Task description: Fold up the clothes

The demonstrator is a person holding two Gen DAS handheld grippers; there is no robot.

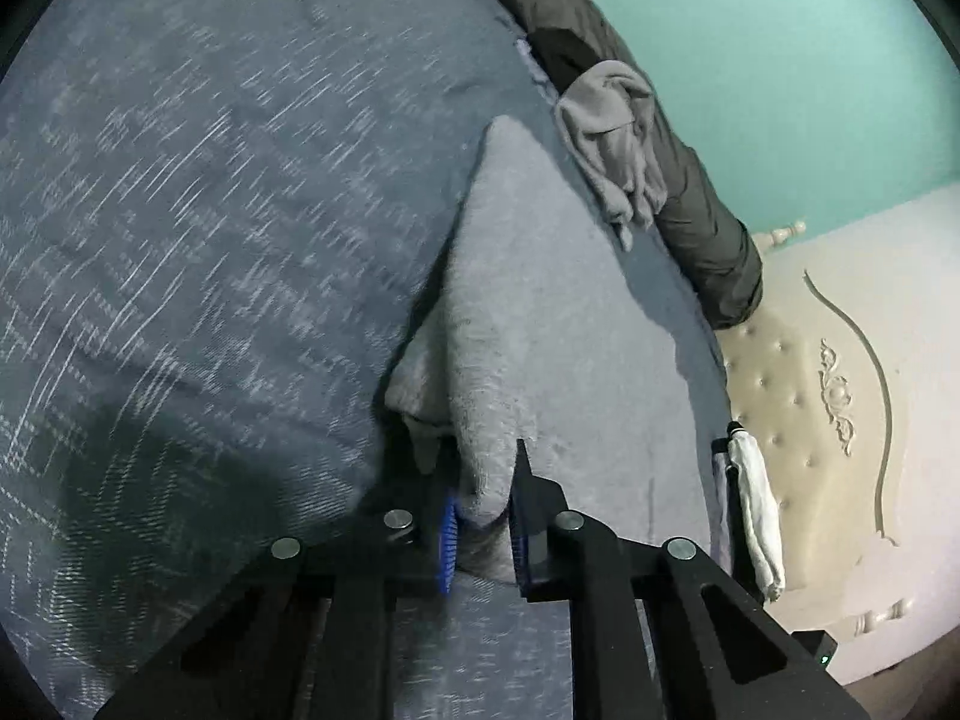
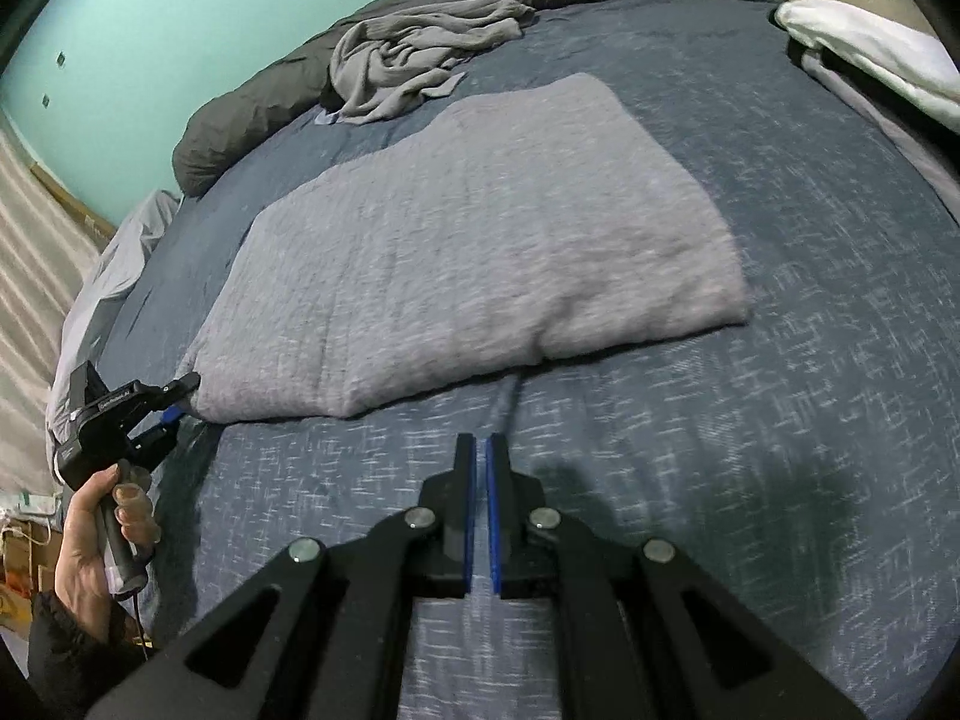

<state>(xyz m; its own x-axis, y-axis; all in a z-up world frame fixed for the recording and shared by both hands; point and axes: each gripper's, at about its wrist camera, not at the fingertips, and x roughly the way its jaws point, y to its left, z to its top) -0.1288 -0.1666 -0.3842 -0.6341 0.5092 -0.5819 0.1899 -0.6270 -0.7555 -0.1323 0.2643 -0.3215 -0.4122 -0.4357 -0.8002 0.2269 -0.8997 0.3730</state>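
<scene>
Grey folded cloth (image 2: 480, 240) flat mid-frame on blue bedspread (image 2: 780, 450); left gripper (image 1: 483, 510) pinching its lower-left corner | right gripper (image 2: 480, 516) closed, empty

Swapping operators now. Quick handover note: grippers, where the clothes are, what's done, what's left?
Left gripper: fingers shut on the near corner of the light grey knitted garment, at the left end of its near edge in the right wrist view.
Right gripper: shut, holding nothing, over the dark blue patterned bedspread, short of the garment's near edge.
The garment lies flat as a rough rectangle, apparently folded at least once.
A crumpled grey cloth sits behind it against the dark rolled duvet, not yet folded.
A white folded cloth lies at the bed's far right edge.
Left: probably finish this fold, then take the crumpled one.
</scene>
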